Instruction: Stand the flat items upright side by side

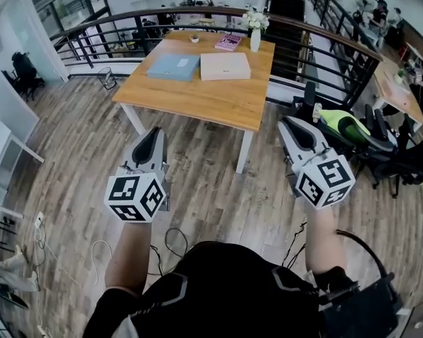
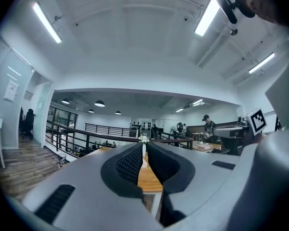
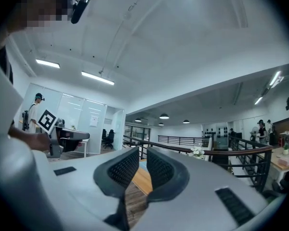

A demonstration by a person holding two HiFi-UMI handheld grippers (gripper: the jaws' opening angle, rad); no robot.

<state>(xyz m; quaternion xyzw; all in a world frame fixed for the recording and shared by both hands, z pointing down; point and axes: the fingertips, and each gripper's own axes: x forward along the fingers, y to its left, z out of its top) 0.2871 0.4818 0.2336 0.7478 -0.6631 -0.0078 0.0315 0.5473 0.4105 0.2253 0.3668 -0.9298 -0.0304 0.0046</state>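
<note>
Blue book [image 1: 173, 67] and beige box [image 1: 225, 66] lie flat, long axes left-right.

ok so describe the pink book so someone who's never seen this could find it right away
Find the wooden table beside the curved railing. At its far edge, just left of the white vase of flowers, lies the pink book. It is the smallest flat item and the only pink one; the blue item and cream box lie nearer and are larger.

Open floor [image 1: 211, 178] reaches the worktop [image 1: 201, 98], its near half free; blue book [image 1: 173, 67], box [image 1: 225, 66] and vase [image 1: 255, 39] occupy the far half, railing [image 1: 84, 44] behind.
</note>
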